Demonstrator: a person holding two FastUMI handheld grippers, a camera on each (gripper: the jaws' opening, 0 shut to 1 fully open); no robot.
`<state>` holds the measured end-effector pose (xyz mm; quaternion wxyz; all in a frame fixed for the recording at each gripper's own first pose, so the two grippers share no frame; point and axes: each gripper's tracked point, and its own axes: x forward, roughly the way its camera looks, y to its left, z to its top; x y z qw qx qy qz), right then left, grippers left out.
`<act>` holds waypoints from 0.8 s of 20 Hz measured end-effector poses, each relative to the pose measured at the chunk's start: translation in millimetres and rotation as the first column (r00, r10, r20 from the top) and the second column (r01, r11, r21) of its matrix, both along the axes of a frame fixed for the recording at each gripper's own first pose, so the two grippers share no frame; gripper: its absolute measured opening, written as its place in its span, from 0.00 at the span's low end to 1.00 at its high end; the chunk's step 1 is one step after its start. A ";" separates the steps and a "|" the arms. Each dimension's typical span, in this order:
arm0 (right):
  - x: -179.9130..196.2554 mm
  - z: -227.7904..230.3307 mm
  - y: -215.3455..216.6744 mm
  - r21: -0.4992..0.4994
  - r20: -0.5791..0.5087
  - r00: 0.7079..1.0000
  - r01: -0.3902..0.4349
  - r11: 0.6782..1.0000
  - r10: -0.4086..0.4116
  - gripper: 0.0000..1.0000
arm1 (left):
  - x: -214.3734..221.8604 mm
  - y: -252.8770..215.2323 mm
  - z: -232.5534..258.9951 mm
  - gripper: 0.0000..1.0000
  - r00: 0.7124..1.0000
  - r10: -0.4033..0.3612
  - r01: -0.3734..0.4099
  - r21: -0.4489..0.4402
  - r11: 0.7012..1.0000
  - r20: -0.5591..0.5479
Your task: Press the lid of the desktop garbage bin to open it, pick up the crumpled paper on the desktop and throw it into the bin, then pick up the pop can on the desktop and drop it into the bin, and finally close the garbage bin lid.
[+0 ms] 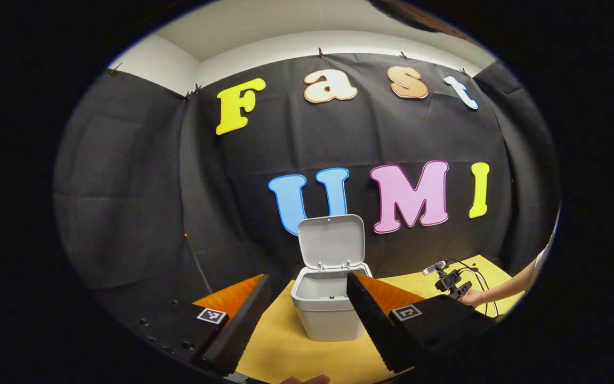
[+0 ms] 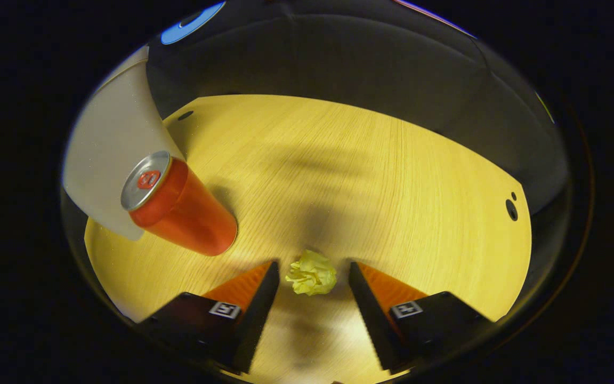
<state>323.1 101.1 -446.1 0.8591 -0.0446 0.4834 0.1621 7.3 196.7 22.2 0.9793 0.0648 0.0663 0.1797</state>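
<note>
In the left gripper view the grey desktop bin (image 1: 328, 314) stands on the yellow table with its lid (image 1: 331, 240) raised upright. My left gripper (image 1: 308, 285) is open, held short of the bin. Far right, a hand holds the other gripper (image 1: 450, 280) low over the table. In the right gripper view the crumpled yellow paper (image 2: 312, 273) lies on the table between the fingertips of my open right gripper (image 2: 312, 273), apart from both fingers. An orange pop can (image 2: 179, 205) stands upright to the left, in front of the bin's grey wall (image 2: 107, 144).
The wooden table (image 2: 371, 176) stretches away beyond the paper to the black cloth wall. Small dark holes (image 2: 511, 209) sit near its right edge. A person's forearm (image 1: 507, 288) reaches in from the right of the left gripper view.
</note>
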 end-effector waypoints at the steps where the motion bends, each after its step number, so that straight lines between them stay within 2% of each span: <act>1: 5.3 2.3 -9.6 -0.033 0.022 1.000 0.020 0.999 -0.019 0.64 | 0.0 2.5 -0.9 0.96 1.000 0.006 -0.006 0.007 1.000 -0.005; 2: 5.2 4.4 -10.9 -0.035 0.020 1.000 0.024 0.999 -0.023 0.48 | -1.2 3.2 -4.0 0.96 1.000 0.006 -0.006 0.005 1.000 -0.010; 3: 0.7 8.4 -7.1 -0.012 0.009 1.000 0.023 1.000 -0.023 0.22 | -1.5 2.7 -5.1 0.96 1.000 0.002 -0.002 -0.002 1.000 -0.010; 4: -0.7 15.2 -6.9 -0.003 0.015 1.000 0.020 1.000 -0.020 0.35 | -1.3 2.5 -6.2 0.96 1.000 -0.002 0.002 -0.009 1.000 -0.010; 7: 7.3 54.5 -5.0 0.024 0.122 0.993 -0.002 1.000 -0.001 0.35 | 1.9 5.6 -10.6 0.96 1.000 -0.009 0.009 -0.021 1.000 -0.010; 10: 14.5 122.9 12.2 0.130 0.245 0.969 -0.011 0.991 -0.021 0.34 | 4.6 7.4 -14.9 0.96 1.000 -0.017 0.017 -0.036 0.999 -0.012; 14: 30.7 227.1 42.9 0.253 0.423 0.905 -0.074 0.965 -0.041 0.34 | 10.0 3.1 -17.7 0.96 0.999 -0.043 0.042 -0.051 0.998 -0.005; 16: 24.7 271.3 56.0 0.296 0.490 0.871 -0.127 0.947 -0.036 0.34 | 10.6 0.7 -15.8 0.96 0.998 -0.055 0.055 -0.041 0.998 -0.001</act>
